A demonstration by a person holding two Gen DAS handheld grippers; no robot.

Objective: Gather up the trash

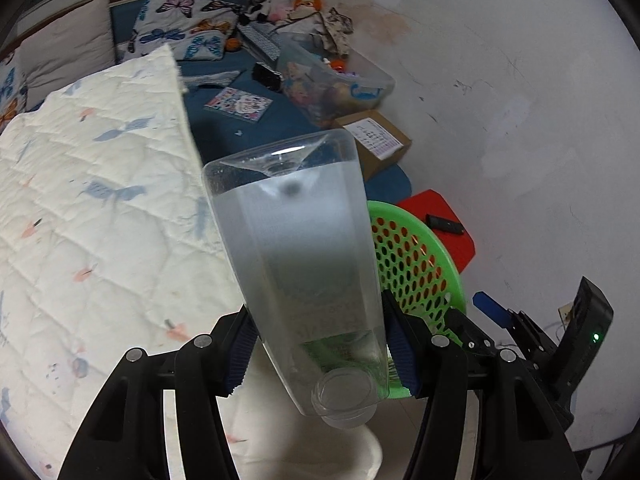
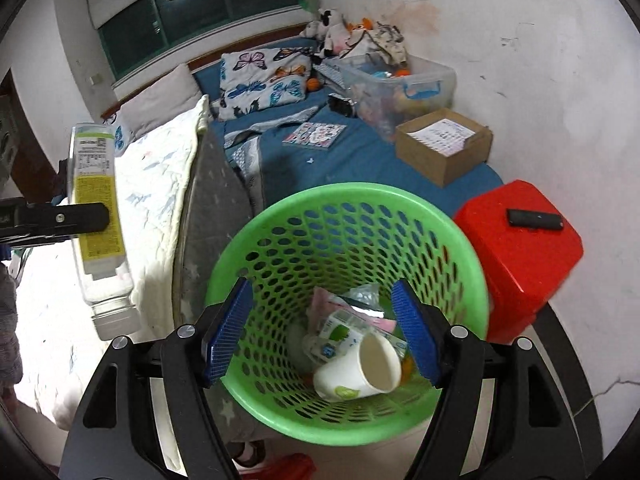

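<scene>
My left gripper is shut on a clear plastic bottle, mouth end toward the camera, held above the bed edge left of the green basket. In the right wrist view the same bottle with its yellow label hangs neck down in the left gripper at the left. My right gripper is open and empty, hovering over the green perforated basket. The basket holds a white paper cup and crumpled wrappers.
A red stool with a black remote stands right of the basket by the white wall. A bed with a white quilt, blue sheet, cardboard box, clear toy bin and pillows lies beyond.
</scene>
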